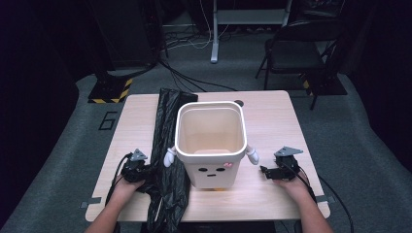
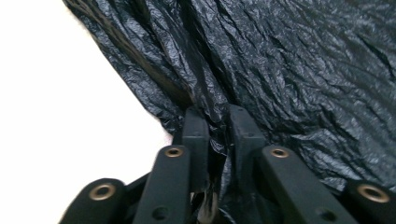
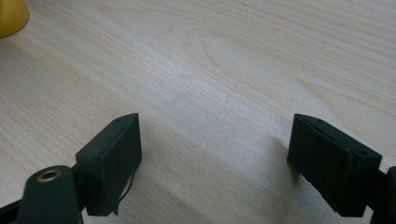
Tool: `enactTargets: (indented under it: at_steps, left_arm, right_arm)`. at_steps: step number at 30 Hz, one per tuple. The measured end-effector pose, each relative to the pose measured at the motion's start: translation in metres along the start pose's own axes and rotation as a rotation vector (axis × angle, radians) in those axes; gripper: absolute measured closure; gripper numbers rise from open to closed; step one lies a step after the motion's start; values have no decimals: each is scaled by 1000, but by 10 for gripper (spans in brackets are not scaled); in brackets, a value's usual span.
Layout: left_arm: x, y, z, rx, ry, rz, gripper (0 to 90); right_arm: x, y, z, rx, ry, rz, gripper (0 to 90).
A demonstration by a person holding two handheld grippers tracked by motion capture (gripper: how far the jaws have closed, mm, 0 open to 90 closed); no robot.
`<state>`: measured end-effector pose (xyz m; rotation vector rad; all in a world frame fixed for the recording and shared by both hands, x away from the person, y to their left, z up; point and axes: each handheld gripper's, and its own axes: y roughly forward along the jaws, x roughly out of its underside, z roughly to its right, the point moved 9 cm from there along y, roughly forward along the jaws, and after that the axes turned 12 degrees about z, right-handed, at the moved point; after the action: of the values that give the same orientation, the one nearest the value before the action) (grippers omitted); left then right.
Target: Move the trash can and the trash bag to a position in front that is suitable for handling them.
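Observation:
A long crumpled black plastic bag (image 1: 165,145) lies down the table's left half, beside a white bin (image 1: 214,170) with a drawn face and small arm-like handles. My left gripper (image 1: 141,172) rests at the bag's left edge near the front. In the left gripper view its jaws stand close together, and the left gripper (image 2: 217,116) pinches a fold of the bag (image 2: 289,70). My right gripper (image 1: 266,171) hovers right of the bin. In its own view the right gripper (image 3: 215,140) is open over bare wood, and a yellow foot (image 3: 11,16) sits at the top left.
The light wooden table (image 1: 272,121) has bare room to the right of the bin and behind it. Beyond the table stand a folding chair (image 1: 301,48), a desk leg (image 1: 214,34) and a base with yellow-black stripes (image 1: 111,90) on the grey floor.

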<state>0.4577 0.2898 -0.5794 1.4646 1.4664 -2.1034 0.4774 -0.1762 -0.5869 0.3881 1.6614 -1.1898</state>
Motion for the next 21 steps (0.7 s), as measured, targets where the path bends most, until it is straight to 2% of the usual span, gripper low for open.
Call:
enactTargets:
  at_steps: [1, 2, 5, 6, 10, 12, 14, 16, 20, 21]
  left_arm:
    - [1, -1, -4, -7, -19, 6, 825]
    - [1, -1, -4, -7, -19, 6, 829]
    - [4, -6, -18, -36, -75, 11, 848]
    - [4, -6, -18, -36, -75, 11, 853]
    - [10, -14, -34, -79, -109, 9, 860]
    - [10, -16, -37, -87, -111, 8, 860]
    - [13, -21, -47, -114, -135, 14, 860]
    - [16, -24, -54, -120, -166, 19, 860]
    - [20, -29, -61, -135, -183, 20, 859]
    - [22, -33, -67, -153, -183, 17, 859]
  right_arm:
    - [0, 0, 0, 0, 2, -1, 164]
    - [0, 0, 0, 0, 2, -1, 164]
    - [0, 0, 0, 1, 2, -1, 164]
    - [0, 0, 0, 1, 2, -1, 164]
    - [0, 0, 0, -2, -3, -1, 164]
    - [0, 0, 0, -2, -5, -1, 164]
    - [0, 0, 0, -2, -4, -1, 164]
    - [0, 0, 0, -3, -5, -1, 164]
    - [0, 0, 0, -4, -5, -1, 164]
    - [0, 0, 0, -4, -4, -1, 164]
